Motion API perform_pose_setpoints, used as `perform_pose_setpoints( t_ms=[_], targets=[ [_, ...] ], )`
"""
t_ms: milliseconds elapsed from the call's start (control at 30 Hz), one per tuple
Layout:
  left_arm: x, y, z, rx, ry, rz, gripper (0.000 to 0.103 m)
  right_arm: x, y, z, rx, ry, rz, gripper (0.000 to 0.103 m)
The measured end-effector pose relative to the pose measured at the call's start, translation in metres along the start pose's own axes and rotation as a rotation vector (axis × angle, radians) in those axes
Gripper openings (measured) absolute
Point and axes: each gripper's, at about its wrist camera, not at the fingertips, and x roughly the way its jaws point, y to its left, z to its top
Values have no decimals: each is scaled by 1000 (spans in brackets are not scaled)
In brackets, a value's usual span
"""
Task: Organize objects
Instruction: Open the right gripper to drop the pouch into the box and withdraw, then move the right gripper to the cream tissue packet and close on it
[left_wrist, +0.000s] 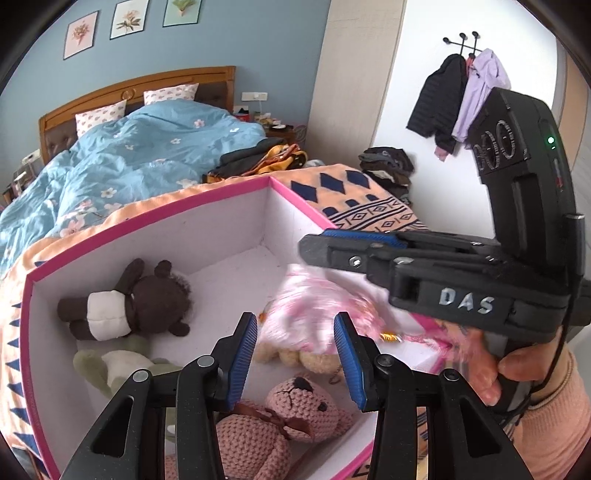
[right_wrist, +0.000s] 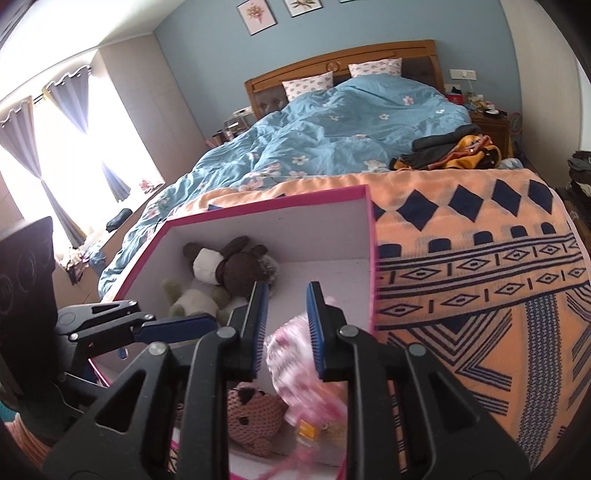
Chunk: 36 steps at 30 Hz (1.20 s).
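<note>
While the blurred pink-and-white plush toy (left_wrist: 314, 306) lies inside the pink-rimmed white box (left_wrist: 229, 218), near its right wall, bare floor stays open toward the far corner. Four more soft toys share it: brown (left_wrist: 125, 302), pale green (left_wrist: 110, 365), cream (left_wrist: 295, 356), crocheted pink (left_wrist: 280, 417). Both left gripper (left_wrist: 295, 354) and right gripper (right_wrist: 286, 328) fingers stand released, grasping nothing.

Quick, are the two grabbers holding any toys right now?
Left gripper: open, holding nothing.
Right gripper: open, holding nothing; the blurry pink toy is loose below it.
</note>
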Motion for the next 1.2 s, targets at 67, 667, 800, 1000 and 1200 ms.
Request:
perform_pose_setpoints(
  t_ms=[67,667,800,1000,1200],
  targets=[
    [1,0,-2,-1,2,12,46,-4,-1,-1,2,-5,-6,26],
    [-62,-21,-38,60,-178,12,70,-63,21,-38,-61,-76,56,38],
    [-85,-29,-53,77,-221,-25,72,-84,26,-52,-70,-97,77,39],
    [-97,-41,-79,73,-221,-83,73,-102,29,-80,-65,-85,100,40],
    [-68,-52,-116,30,-93,-138,73,-104,20,-129,-18,-24,87,46]
  ],
)
